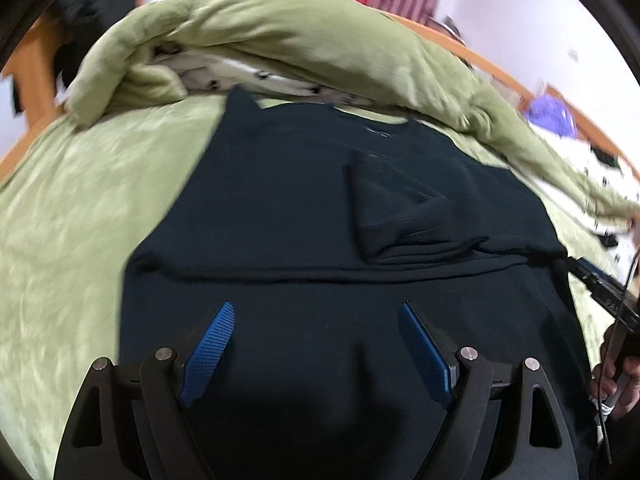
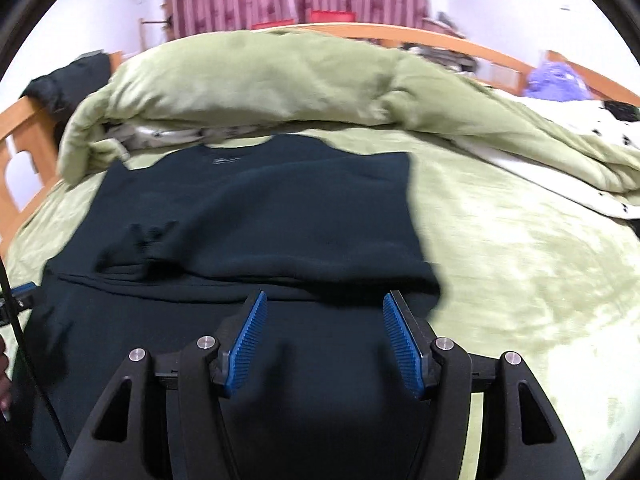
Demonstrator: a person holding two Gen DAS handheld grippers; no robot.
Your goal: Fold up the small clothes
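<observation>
Below both released grippers, left and right, lies the dark sweater, untouched by either

A dark navy sweater lies flat on the green bed, neckline toward the bunched duvet. One ribbed-cuffed sleeve is folded across its body, and a crease runs crosswise below it.

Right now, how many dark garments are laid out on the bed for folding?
1: a dark sweater spread flat on the green sheet, a sleeve folded across its body. The black heap at the bed's far corner may hide more clothing.
</observation>
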